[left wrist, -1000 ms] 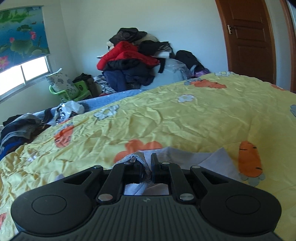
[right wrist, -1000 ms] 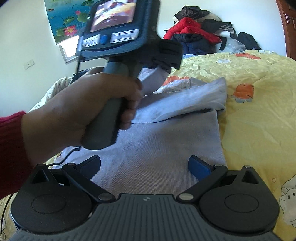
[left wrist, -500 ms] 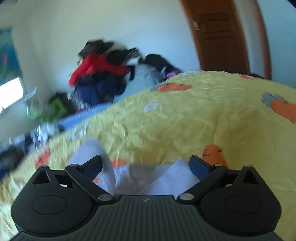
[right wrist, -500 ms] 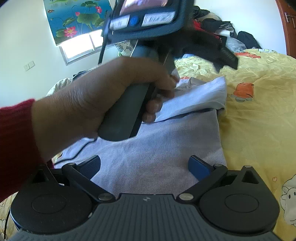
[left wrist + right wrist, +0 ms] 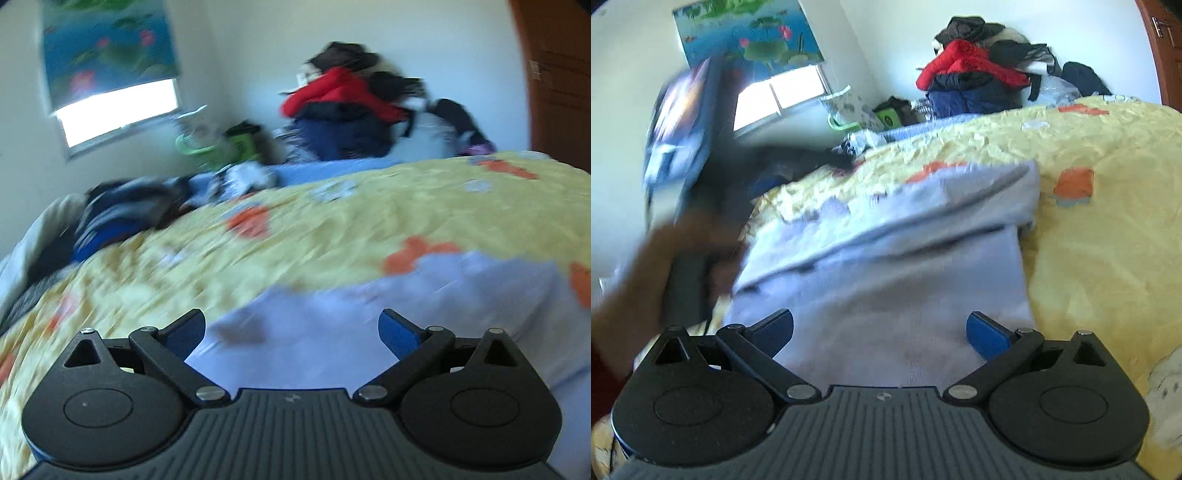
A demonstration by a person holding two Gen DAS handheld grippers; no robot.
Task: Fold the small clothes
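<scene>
A pale lilac-grey garment [image 5: 886, 258] lies on the yellow carrot-print bedspread [image 5: 1108, 240], its far part folded over the near part. My right gripper [image 5: 880, 334] is open just above the garment's near edge. My left gripper [image 5: 291, 332] is open and empty over the garment [image 5: 369, 314], which fills the lower right of the left wrist view. In the right wrist view the left gripper's handle and the hand holding it [image 5: 683, 258] are blurred at the far left, beside the garment.
A heap of red, navy and black clothes [image 5: 979, 74] is piled against the far wall. More dark clothes [image 5: 122, 214] lie at the bed's left edge. A green basket [image 5: 207, 147] stands under the window. A brown door [image 5: 554, 92] is at the right.
My left gripper opened, let go of the garment's edge and swung away to the left. The folded-over flap now lies flat. My right gripper stayed open in place.
</scene>
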